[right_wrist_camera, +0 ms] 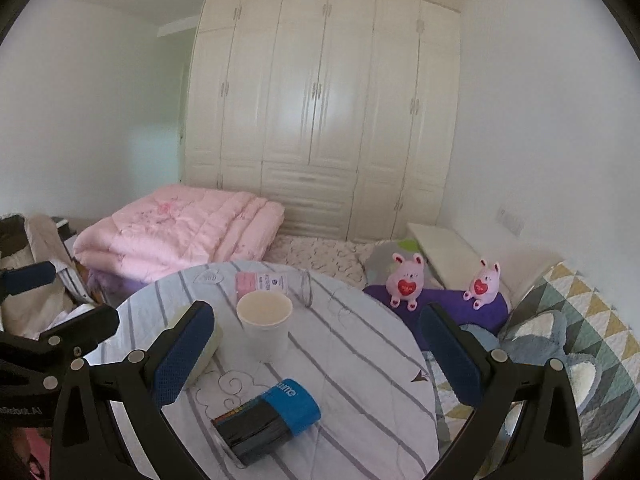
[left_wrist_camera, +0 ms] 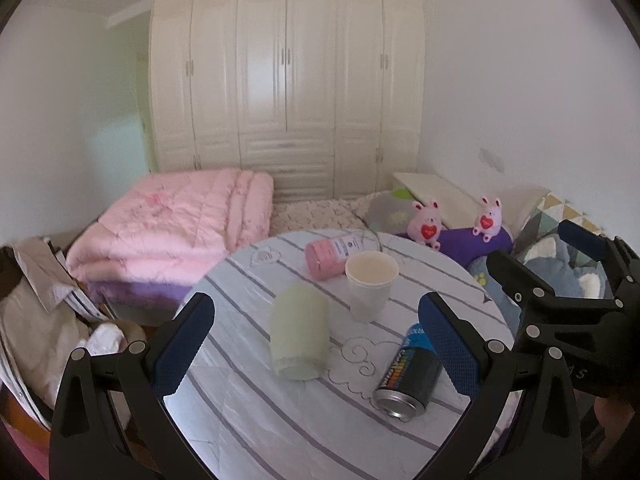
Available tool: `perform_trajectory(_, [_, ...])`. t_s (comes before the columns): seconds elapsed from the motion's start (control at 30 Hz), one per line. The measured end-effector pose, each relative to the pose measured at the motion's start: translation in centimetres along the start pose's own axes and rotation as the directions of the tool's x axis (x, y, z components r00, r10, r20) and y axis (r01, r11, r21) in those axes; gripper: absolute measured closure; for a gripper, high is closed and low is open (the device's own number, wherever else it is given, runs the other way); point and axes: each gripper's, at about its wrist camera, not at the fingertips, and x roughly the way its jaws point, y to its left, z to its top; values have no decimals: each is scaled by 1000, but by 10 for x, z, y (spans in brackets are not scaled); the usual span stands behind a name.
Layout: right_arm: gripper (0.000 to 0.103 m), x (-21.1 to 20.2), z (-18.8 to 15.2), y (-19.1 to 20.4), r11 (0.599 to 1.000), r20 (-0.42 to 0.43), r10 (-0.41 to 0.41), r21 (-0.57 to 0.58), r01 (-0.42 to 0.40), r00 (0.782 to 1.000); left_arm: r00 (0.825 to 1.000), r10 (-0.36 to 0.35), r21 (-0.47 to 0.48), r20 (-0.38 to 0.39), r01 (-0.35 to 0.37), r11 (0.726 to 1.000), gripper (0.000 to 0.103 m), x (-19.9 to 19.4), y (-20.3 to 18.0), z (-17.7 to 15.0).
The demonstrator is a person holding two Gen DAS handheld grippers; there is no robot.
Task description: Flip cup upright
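Observation:
A pale green cup (left_wrist_camera: 298,334) lies on its side on the round striped table (left_wrist_camera: 248,412), mouth toward me. In the right wrist view only its edge (right_wrist_camera: 210,346) shows behind my left finger. A white paper cup (left_wrist_camera: 370,285) (right_wrist_camera: 265,326) stands upright near the table's middle. My left gripper (left_wrist_camera: 314,344) is open and empty, its fingers on either side of the green cup but nearer to me. My right gripper (right_wrist_camera: 316,354) is open and empty above the table's right part; it also shows in the left wrist view (left_wrist_camera: 560,276).
A dark can with a blue band (left_wrist_camera: 410,372) (right_wrist_camera: 268,420) lies on its side near the front. A pink-labelled clear jar (left_wrist_camera: 340,254) (right_wrist_camera: 272,282) lies at the far edge. A pink quilt (left_wrist_camera: 176,224), plush toys (right_wrist_camera: 408,280) and pillows surround the table.

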Motion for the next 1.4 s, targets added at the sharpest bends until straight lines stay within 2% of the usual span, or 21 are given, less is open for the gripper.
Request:
perform_trajectory(0.2, [0,3,-8,-4,1000,13,-9,16,9,1000,999,12,42,34,-14,999,0,0,-7,-3])
perform_trajectory(1.4, [0,29,-20,-13,999,-35,-1,42,3,999,1000,-27,45,15,26,999,0,22,-14,-5])
